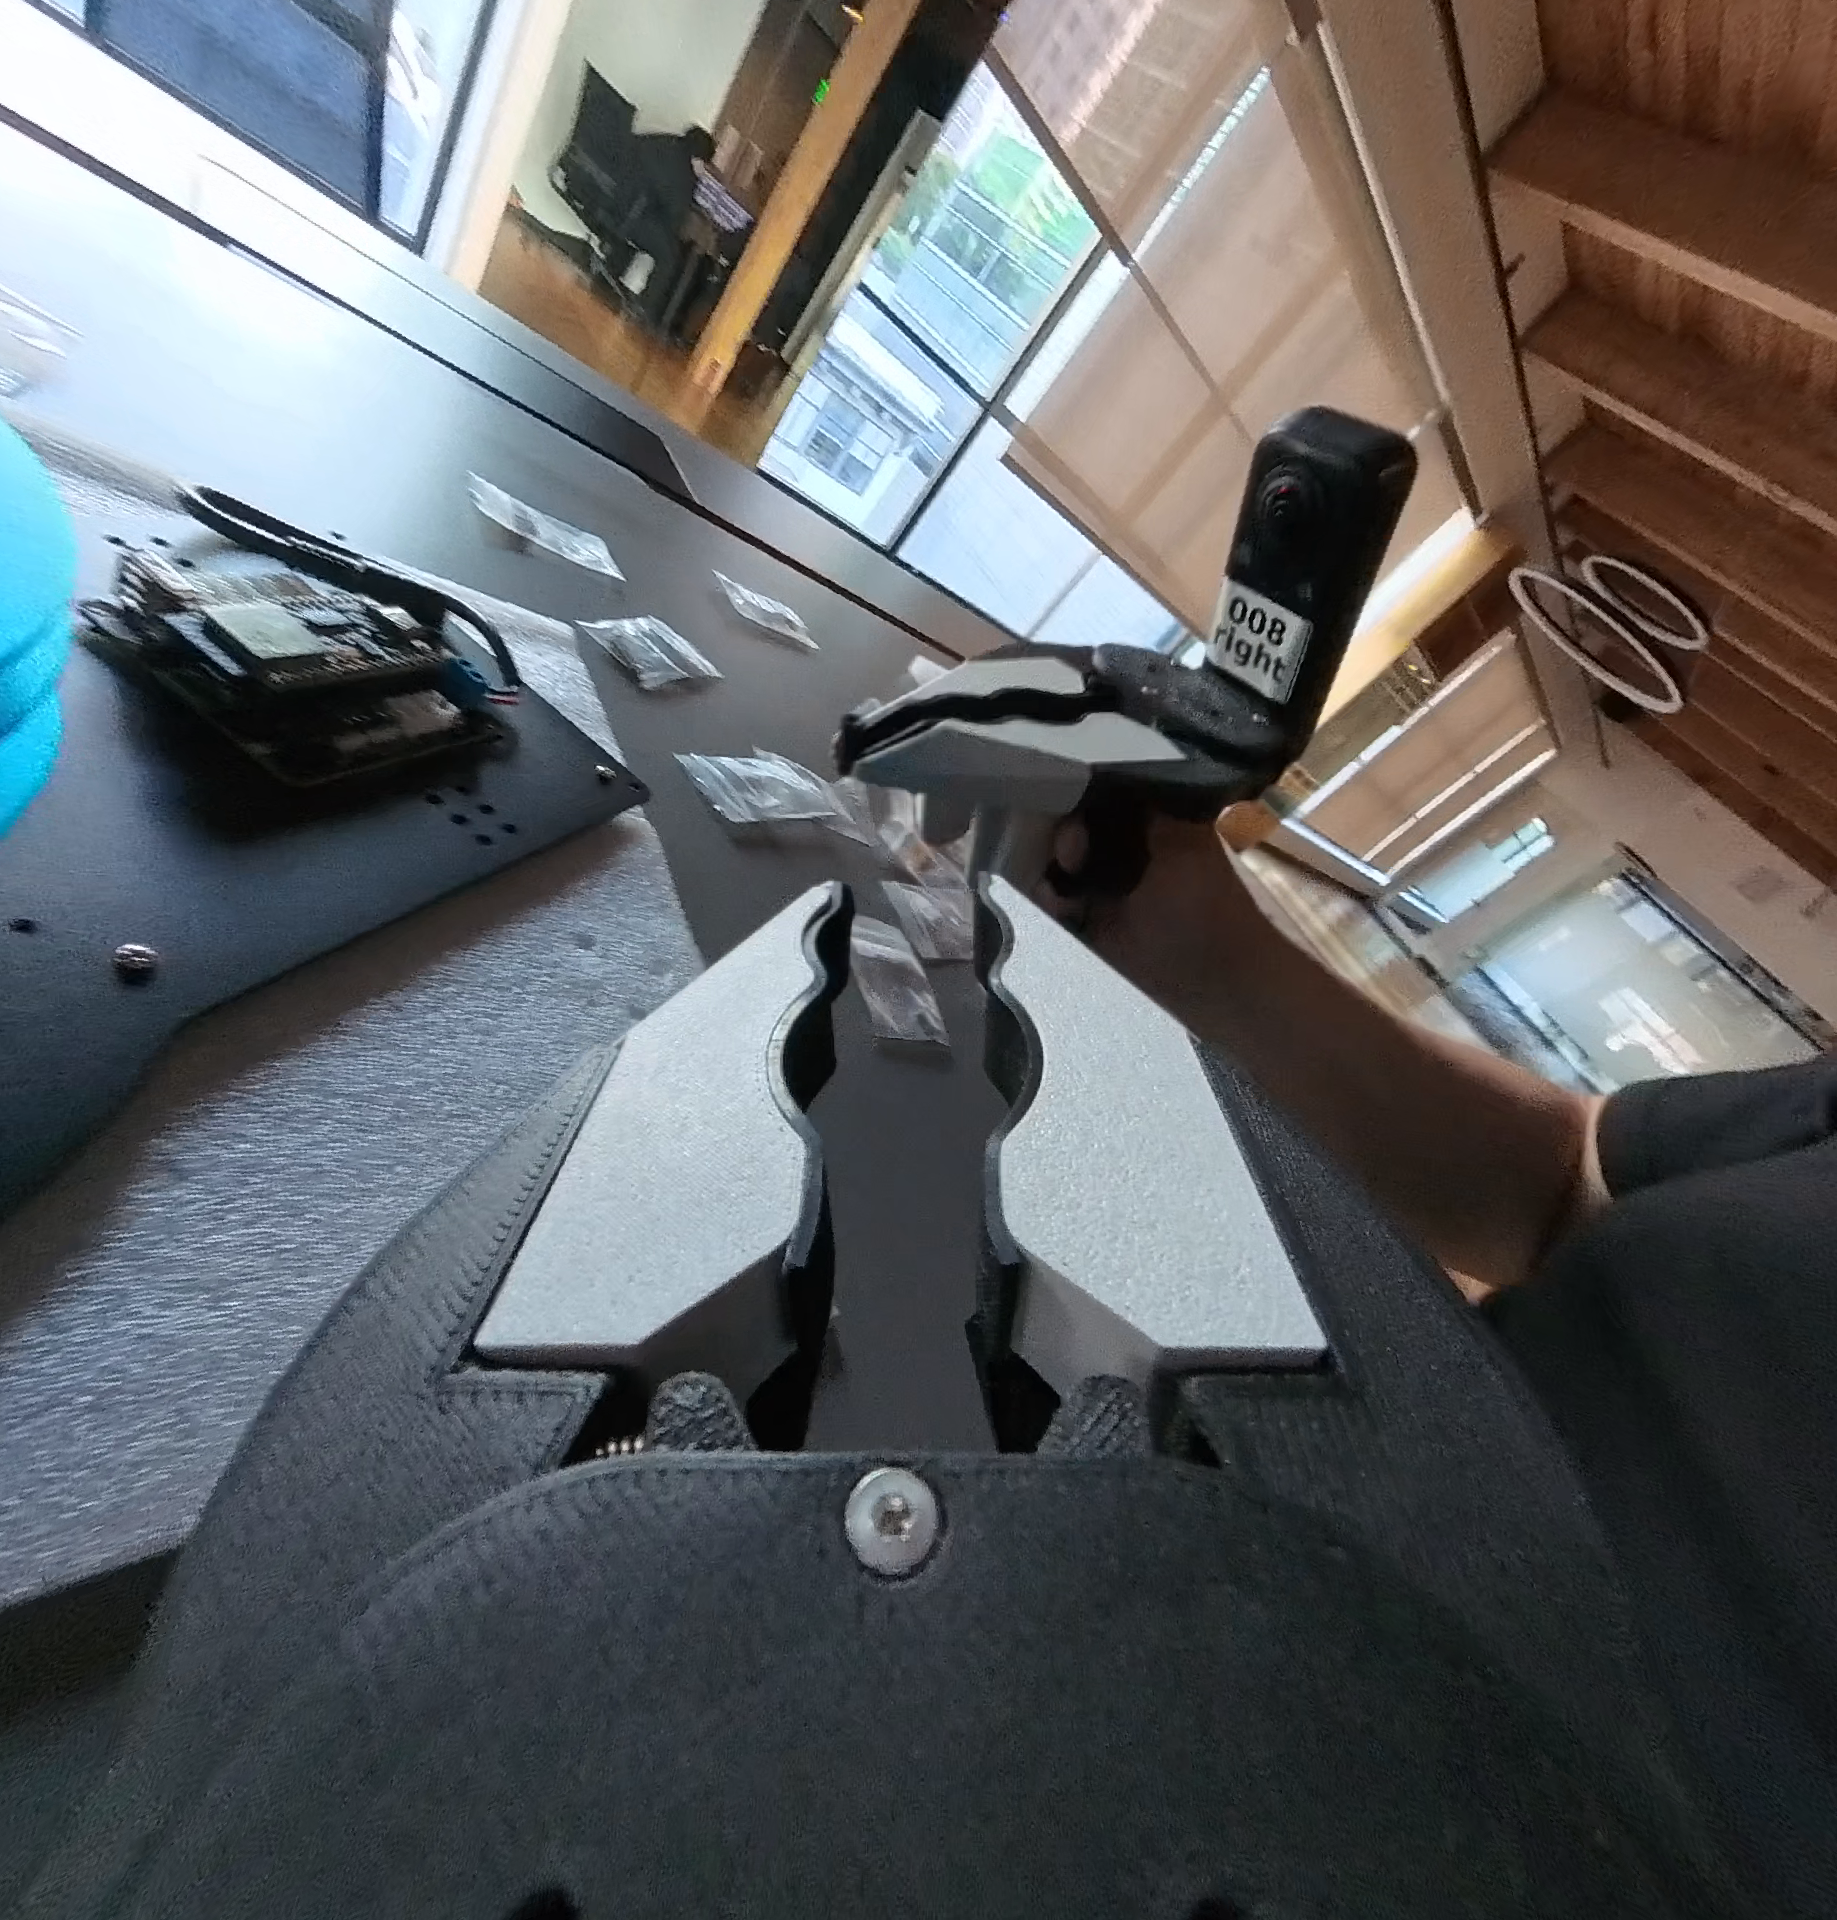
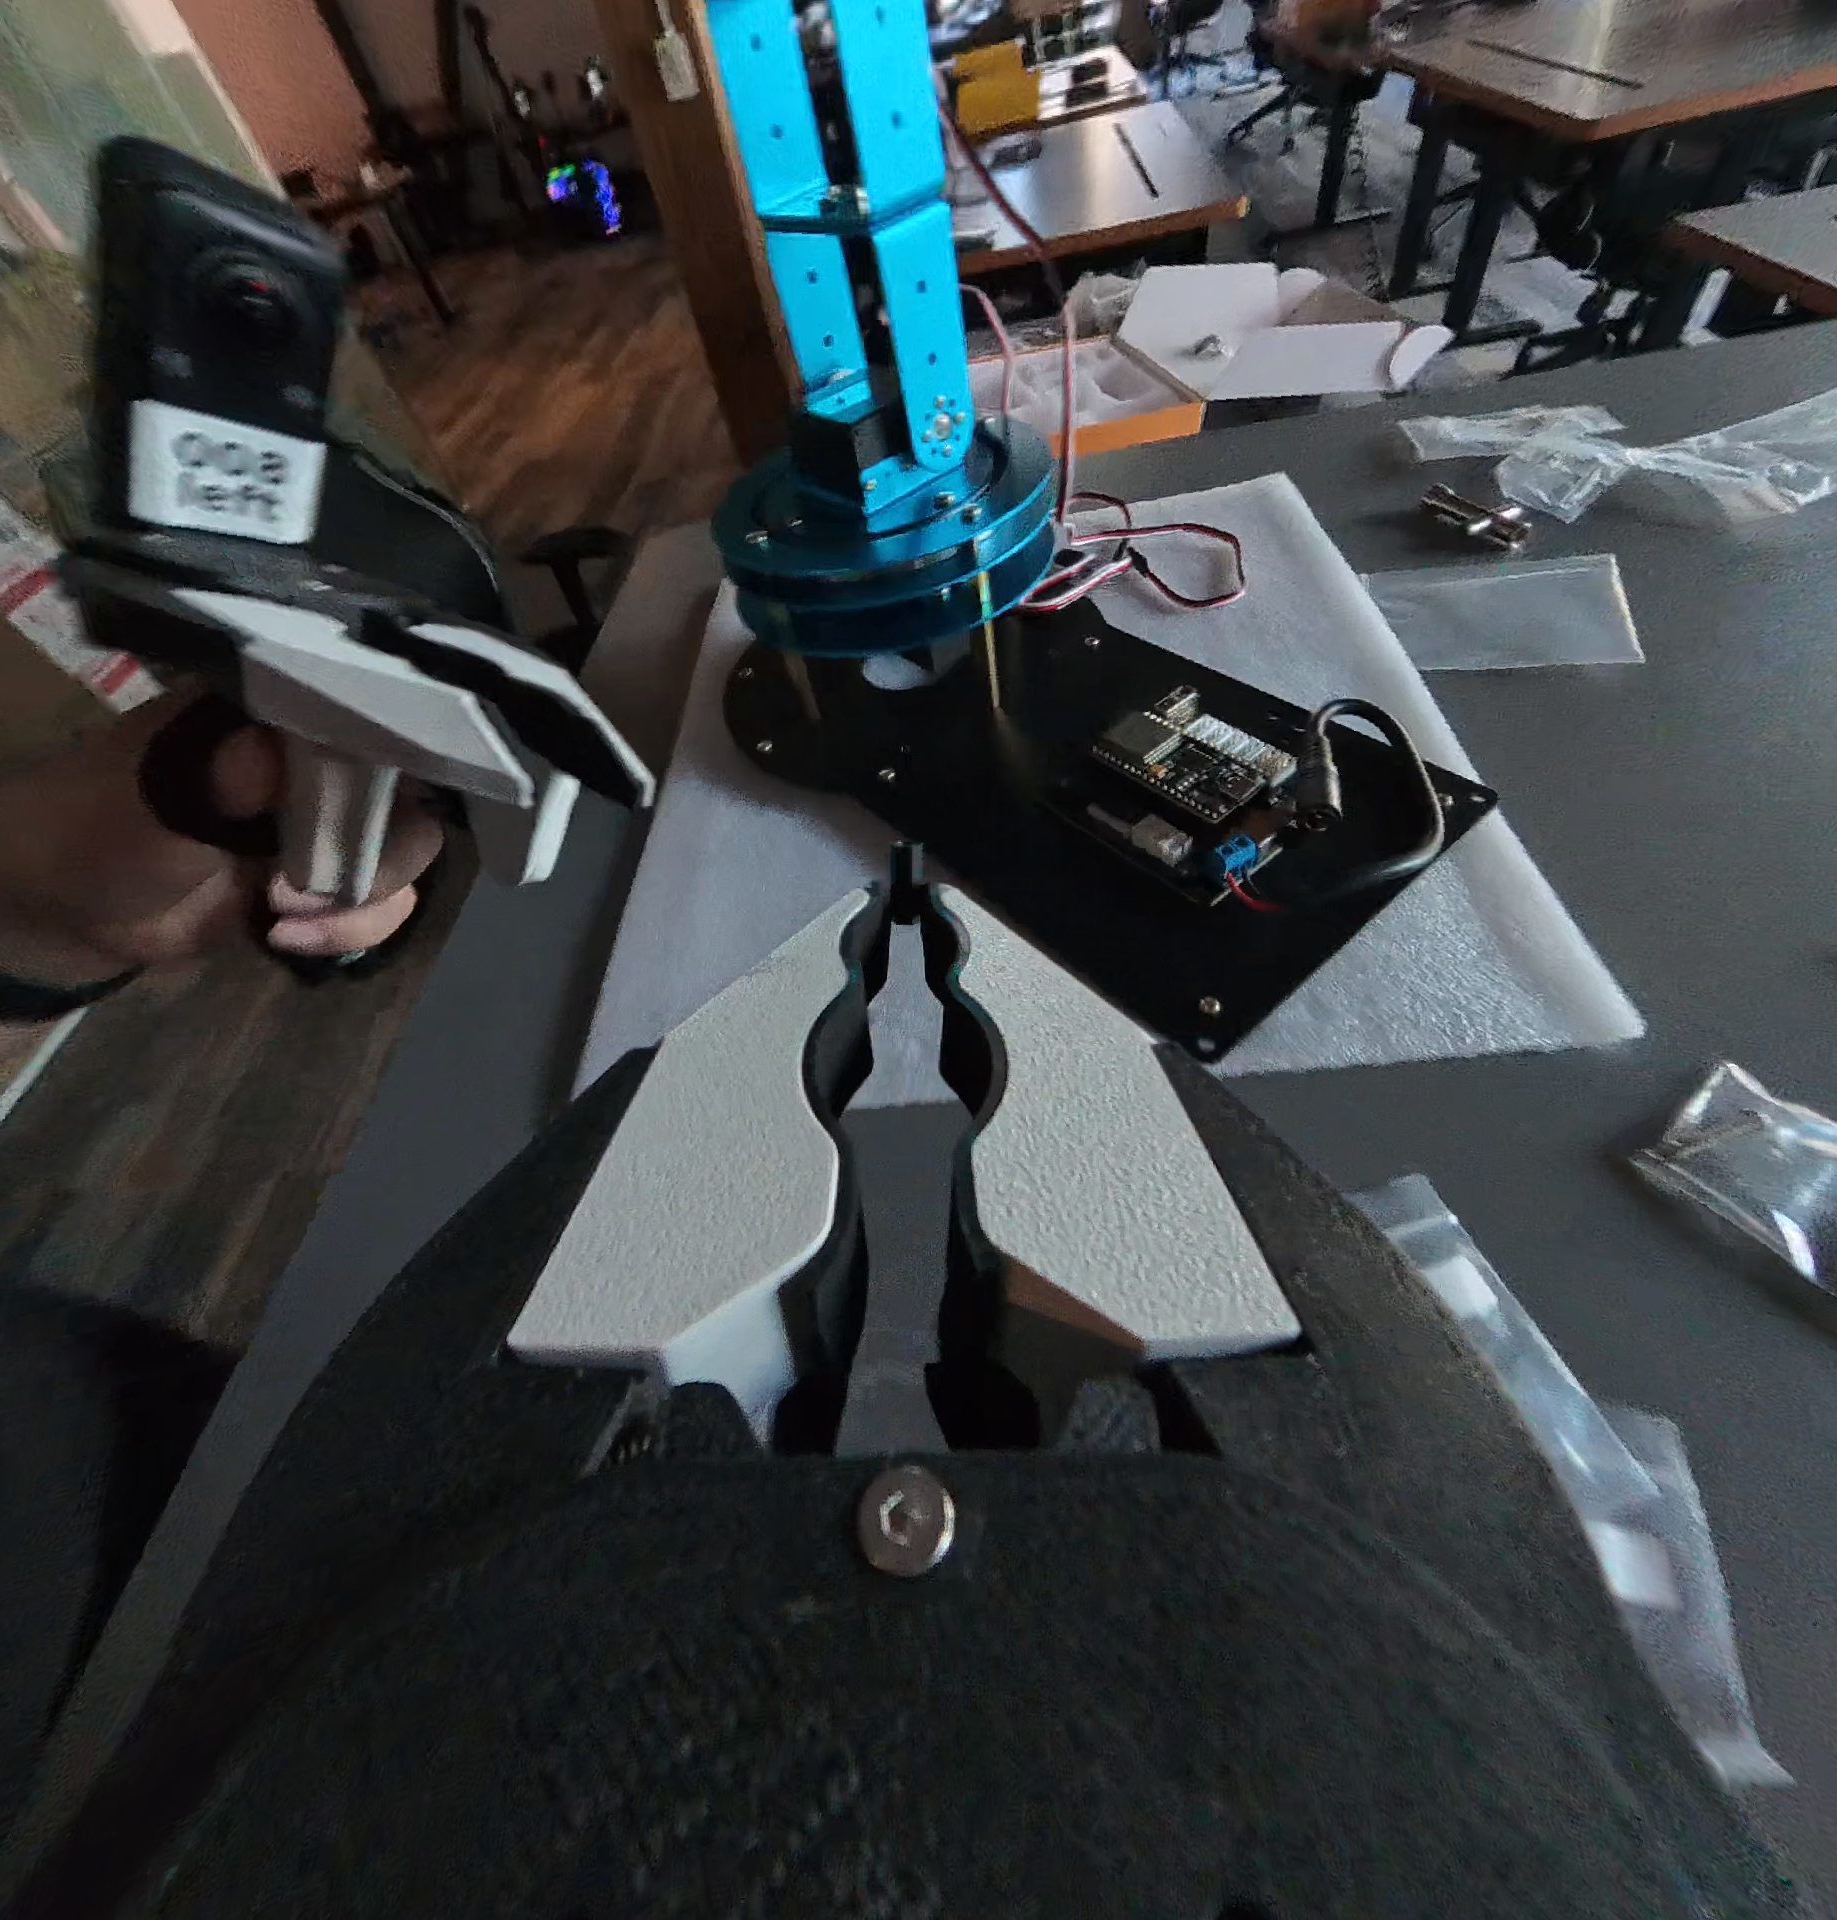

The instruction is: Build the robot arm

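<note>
My right gripper [image 2: 901, 920] is shut on a small black part [image 2: 906, 868] that sticks out past its tips. It hovers over a white foam sheet [image 2: 748, 883], just in front of a black base plate [image 2: 1049, 925]. The plate carries a circuit board [image 2: 1194, 769] and a blue robot arm [image 2: 872, 312] on a round blue turntable [image 2: 883, 561]. My left gripper [image 1: 914, 914] is open and empty above the dark table. It also shows at the left of the right wrist view [image 2: 581, 795]. The right gripper [image 1: 857, 746] shows ahead in the left wrist view, near the board [image 1: 290, 665].
Several small clear plastic bags [image 1: 644, 649] lie on the dark table; others show in the right wrist view [image 2: 1766, 1174]. A metal part [image 2: 1475, 516] lies at the far right. An open cardboard box [image 2: 1101, 384] stands behind the arm. The table edge [image 2: 540, 935] runs along the left. There is about 7 centimeters between the tips of the two grippers.
</note>
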